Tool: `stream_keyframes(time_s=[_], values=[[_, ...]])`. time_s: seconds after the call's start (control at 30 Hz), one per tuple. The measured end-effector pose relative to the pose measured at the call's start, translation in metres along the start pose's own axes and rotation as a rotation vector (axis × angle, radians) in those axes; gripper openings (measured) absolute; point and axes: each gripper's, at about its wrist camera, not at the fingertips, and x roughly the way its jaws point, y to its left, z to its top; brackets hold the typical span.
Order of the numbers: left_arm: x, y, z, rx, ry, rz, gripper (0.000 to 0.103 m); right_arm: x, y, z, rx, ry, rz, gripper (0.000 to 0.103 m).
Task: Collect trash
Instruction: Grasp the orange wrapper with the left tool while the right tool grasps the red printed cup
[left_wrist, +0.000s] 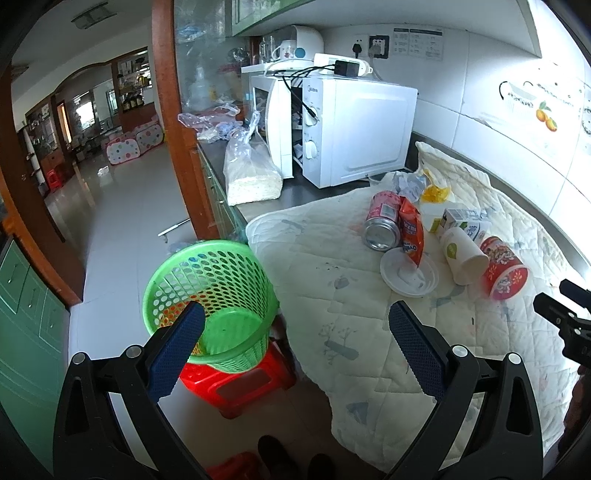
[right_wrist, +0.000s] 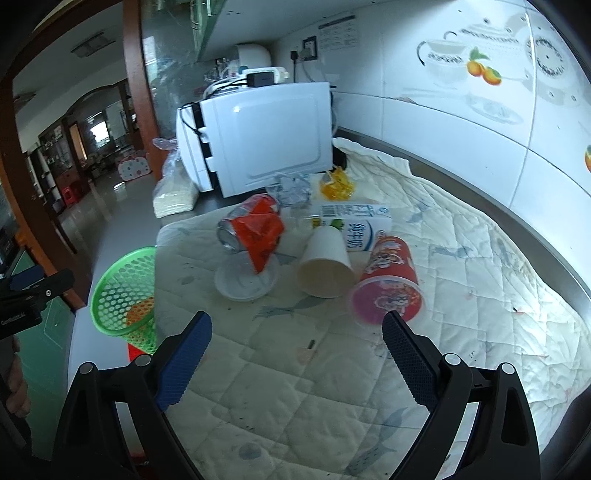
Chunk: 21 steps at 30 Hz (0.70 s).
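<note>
Left gripper (left_wrist: 295, 334): jaws wide apart, empty, above the green perforated plastic basket (left_wrist: 210, 295) on the red plastic stool (left_wrist: 240, 387).
Right gripper (right_wrist: 297, 343): spread wide, holding nothing.
Trash location: clustered on the quilted cream cloth (right_wrist: 332, 387), near the white microwave (right_wrist: 258, 136).
Handling: likely light, thin-walled and crushable; take the white paper cup (right_wrist: 325, 264) or red noodle cup (right_wrist: 388, 284) across its wall.
Count: one tipped can (left_wrist: 382, 221), one orange snack wrapper (right_wrist: 260, 232), one white lid (right_wrist: 245, 282), one milk carton (right_wrist: 354, 219), two cups.

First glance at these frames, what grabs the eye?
The litter heap on the quilted cloth: a red noodle cup and paper cup on their sides, beside an orange snack bag. Then the green basket on a red stool at the counter's edge. Both claws hang open, empty.
</note>
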Motion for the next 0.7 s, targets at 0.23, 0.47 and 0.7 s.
stream_keyframes(time_s=[0.23,0.47,0.7], values=[[0.013,-0.007,0.004,0.013,0.02,-0.016,0.098,0.01,-0.012,0.003,0.023,0.017,-0.019,0.089],[0.028,-0.018,0.011,0.033,0.037,-0.036,0.098,0.025,-0.023,0.007,0.047,0.039,-0.027,0.086],[0.049,-0.032,0.025,0.052,0.057,-0.066,0.094,0.047,-0.053,0.017,0.115,0.08,-0.049,0.084]])
